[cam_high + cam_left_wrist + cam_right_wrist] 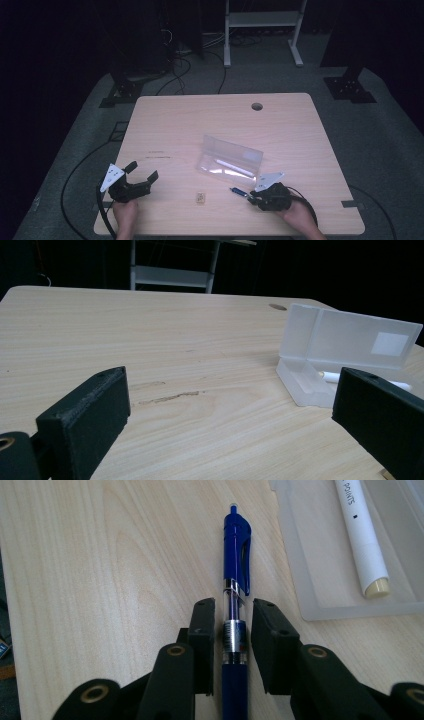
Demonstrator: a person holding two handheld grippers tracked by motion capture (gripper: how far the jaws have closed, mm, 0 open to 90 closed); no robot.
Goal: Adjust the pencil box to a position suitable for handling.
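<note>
1. Two tongs under my control, both at the near edge of the desk (165,115). My right tongs (233,630) straddle a blue pen (235,575); the jaws stand narrowly apart on either side of the clear barrel section, and I cannot tell whether they touch it.
2. My left tongs (142,175) are spread wide with nothing between the jaws.
3. Handling judgement: the pen looks light, rigid and smooth, likely to roll or twist if pinched off-centre. I would take it at the barrel near the metal band, clear of the clip.
4. A small tan item (200,198) lies between the tongs; too small to identify.
5. Farther off, the clear plastic case (230,159) stands open, a white marker (361,535) inside.
6. View differences: the right gripper view alone resolves jaw spacing and the pen's clip; the left gripper view shows the case's raised lid (350,337) from the side; the high view gives overall layout.
</note>
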